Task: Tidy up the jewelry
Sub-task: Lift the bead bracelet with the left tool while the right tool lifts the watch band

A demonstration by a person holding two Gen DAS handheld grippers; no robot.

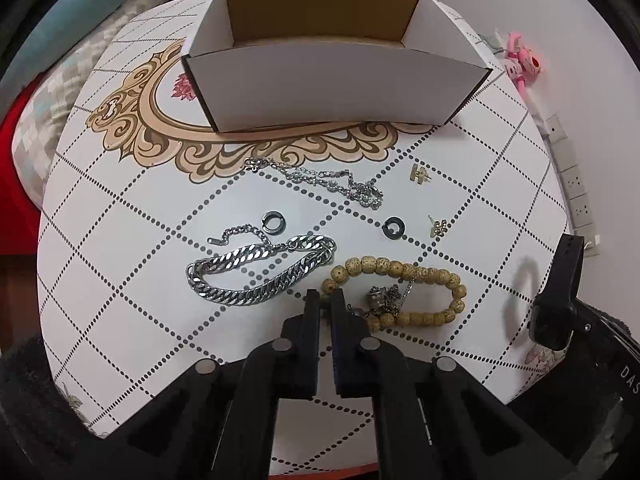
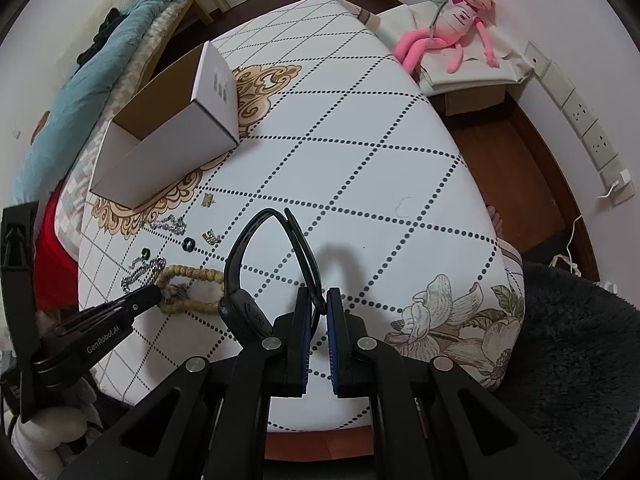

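Note:
My left gripper point(image 1: 325, 298) points down at the table, jaws shut, its tips at the left end of a tan bead bracelet point(image 1: 400, 268); I cannot tell whether it pinches the cord. A small silver pendant on a chain point(image 1: 386, 298) lies inside the bead loop. Beside it are a heavy silver curb chain point(image 1: 260, 272), a thin silver chain point(image 1: 320, 180), two black rings point(image 1: 272, 222) and two gold earrings point(image 1: 420, 174). My right gripper point(image 2: 318, 300) is shut on the strap of a black watch point(image 2: 244, 312), held above the table. The open white box point(image 1: 336, 92) stands behind.
The table point(image 2: 360, 160) carries a white cloth with dotted diamonds and drops off at its front edge. A pink plush toy point(image 2: 460, 16) lies on a low stand beyond, with wall sockets point(image 2: 580, 116) at the right. A dark fuzzy rug point(image 2: 572, 340) and a bed with a teal blanket point(image 2: 120, 40) flank the table.

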